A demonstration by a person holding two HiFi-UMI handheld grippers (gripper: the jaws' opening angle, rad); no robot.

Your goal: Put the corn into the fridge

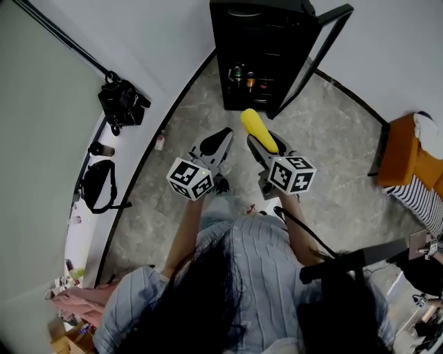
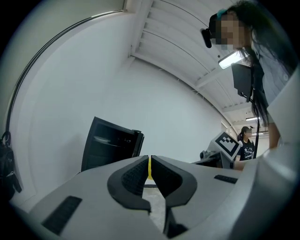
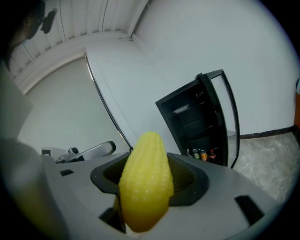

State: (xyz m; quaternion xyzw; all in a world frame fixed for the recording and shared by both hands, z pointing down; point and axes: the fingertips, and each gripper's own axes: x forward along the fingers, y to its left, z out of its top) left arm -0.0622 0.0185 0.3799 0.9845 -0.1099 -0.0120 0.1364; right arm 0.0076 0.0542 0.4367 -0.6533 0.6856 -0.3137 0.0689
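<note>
Corn (image 1: pixel 258 130) was mid-carry, clenched in the right claw (image 1: pixel 261 146), left claw (image 1: pixel 223 135) closed empty; next probably a reach into the fridge (image 1: pixel 263 14)

We see a bright yellow knobbly corn cob (image 3: pixel 145 180) against the matt grey right hand-held gripper (image 3: pixel 146 174), whose ribbed pads (image 3: pixel 187 180) are black. The grey left hand-held gripper (image 2: pixel 150 171) has the same black pads (image 2: pixel 133 176). Each carries a marker cube (image 1: pixel 190 178) patterned in black-and-white squares. The tall boxy fridge (image 1: pixel 263 48) is black throughout, with green, orange and red cans (image 1: pixel 249 77) low inside. The stone floor (image 1: pixel 332 159) is mottled grey. The person's ribbed shirt (image 1: pixel 256 276) is pale blue with fine stripes.
</note>
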